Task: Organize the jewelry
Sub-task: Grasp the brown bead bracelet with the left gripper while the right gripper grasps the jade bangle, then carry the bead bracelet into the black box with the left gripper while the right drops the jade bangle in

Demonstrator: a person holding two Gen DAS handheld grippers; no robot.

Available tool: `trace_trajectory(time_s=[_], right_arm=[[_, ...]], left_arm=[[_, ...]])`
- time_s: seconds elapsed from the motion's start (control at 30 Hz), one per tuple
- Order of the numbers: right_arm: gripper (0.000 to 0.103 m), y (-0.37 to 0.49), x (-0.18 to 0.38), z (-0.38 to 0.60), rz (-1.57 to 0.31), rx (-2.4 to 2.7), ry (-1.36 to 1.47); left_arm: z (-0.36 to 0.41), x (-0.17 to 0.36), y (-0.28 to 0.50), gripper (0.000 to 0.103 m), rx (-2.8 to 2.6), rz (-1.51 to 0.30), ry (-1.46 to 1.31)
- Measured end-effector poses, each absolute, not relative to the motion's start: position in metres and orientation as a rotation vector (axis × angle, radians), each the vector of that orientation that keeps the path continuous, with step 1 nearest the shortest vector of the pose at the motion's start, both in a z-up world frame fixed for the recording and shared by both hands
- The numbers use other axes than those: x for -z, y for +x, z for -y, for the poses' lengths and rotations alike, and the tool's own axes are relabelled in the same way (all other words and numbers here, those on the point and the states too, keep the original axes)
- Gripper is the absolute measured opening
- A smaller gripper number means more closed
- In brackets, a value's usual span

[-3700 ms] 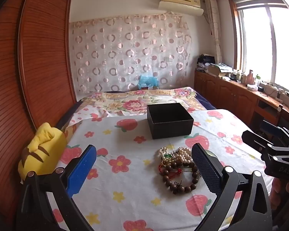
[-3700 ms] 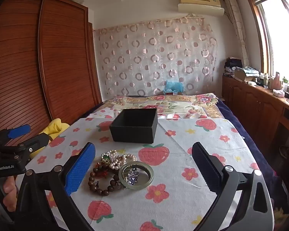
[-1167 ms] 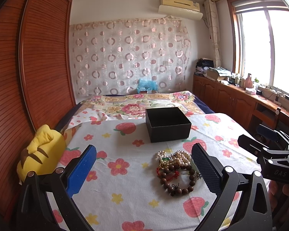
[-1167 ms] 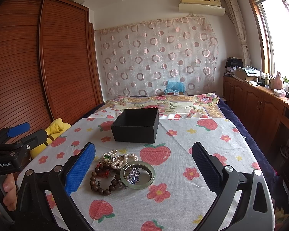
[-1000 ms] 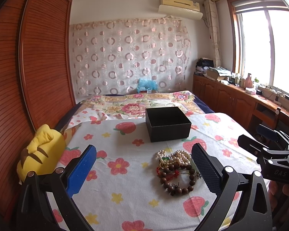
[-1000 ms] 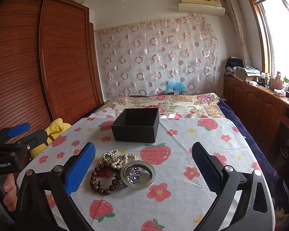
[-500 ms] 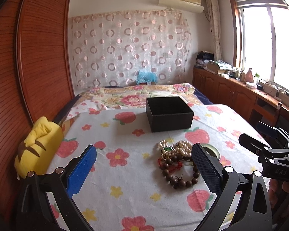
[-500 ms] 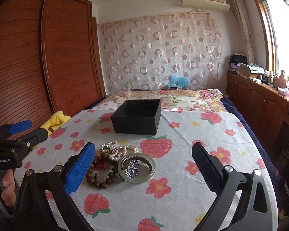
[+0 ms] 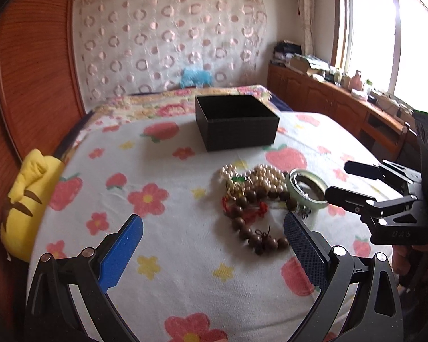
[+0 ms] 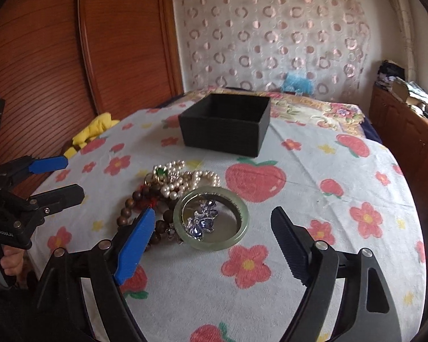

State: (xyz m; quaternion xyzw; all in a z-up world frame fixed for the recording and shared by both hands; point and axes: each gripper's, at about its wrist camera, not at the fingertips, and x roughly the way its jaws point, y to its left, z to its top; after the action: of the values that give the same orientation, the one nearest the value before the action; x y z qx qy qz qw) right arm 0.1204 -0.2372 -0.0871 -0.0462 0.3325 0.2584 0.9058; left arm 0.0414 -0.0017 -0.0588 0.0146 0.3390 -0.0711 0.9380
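A pile of jewelry lies on the flowered cloth: a pearl strand (image 9: pixel 264 175) (image 10: pixel 185 181), a brown wooden bead bracelet (image 9: pixel 246 223) (image 10: pixel 128 208), a pale green jade bangle (image 10: pixel 238 229) (image 9: pixel 295 189) and a purple-stone brooch (image 10: pixel 201 222) inside the bangle. An open, empty black box (image 9: pixel 238 122) (image 10: pixel 226 124) stands behind the pile. My left gripper (image 9: pixel 212 239) is open, low, just short of the wooden beads. My right gripper (image 10: pixel 212 236) is open, low over the bangle, which lies between its fingers.
The cloth-covered table (image 10: pixel 342 188) drops off at its right and near edges. A yellow plush toy (image 9: pixel 24 199) sits at the table's left edge against a wooden wardrobe (image 10: pixel 57 42). A bed (image 10: pixel 314 108) lies behind, and wooden cabinets (image 9: pixel 328 102) stand under the window.
Both grippers have moved forward and down toward the jewelry pile. The right gripper has come close over the bangle. Both stay open and empty.
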Motion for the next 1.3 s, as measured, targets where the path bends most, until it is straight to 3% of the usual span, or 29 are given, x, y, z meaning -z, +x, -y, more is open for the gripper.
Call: trace_trajectory(time_s=[0.4,0.53,0.57,0.67,1.03,1.07,1.3], right_arm=[[0.085,0.158,0.112,0.225,-0.859,-0.614,-0.081],[0.084,0.163,0.117,0.221,-0.889,-0.624,-0.083],[0.074,0.164,0.117,0.221,-0.891,-0.628,-0.081],[0.074,0.163,0.114,0.22,-0.887,-0.633,-0.092],[0.074,0.146,0.097,0.231,-0.804,-0.627,-0.12],[0.074,0.146,0.097,0.232,-0.804,-0.622,-0.121],[0.074,0.144,0.096,0.24,-0.8,-0.604,-0.112]], left_arm=[[-0.003,0.079,0.06,0.095,0.192,-0.776,0.009],[0.0,0.087,0.067,0.076,0.246,-0.819,-0.013],[0.001,0.09,0.069,0.069,0.264,-0.832,-0.022],[0.008,0.094,0.072,0.055,0.292,-0.855,-0.027],[0.013,0.101,0.091,0.024,0.321,-0.905,-0.08],[0.013,0.101,0.091,0.017,0.322,-0.906,-0.081],[0.012,0.083,0.077,0.011,0.342,-0.83,-0.08]])
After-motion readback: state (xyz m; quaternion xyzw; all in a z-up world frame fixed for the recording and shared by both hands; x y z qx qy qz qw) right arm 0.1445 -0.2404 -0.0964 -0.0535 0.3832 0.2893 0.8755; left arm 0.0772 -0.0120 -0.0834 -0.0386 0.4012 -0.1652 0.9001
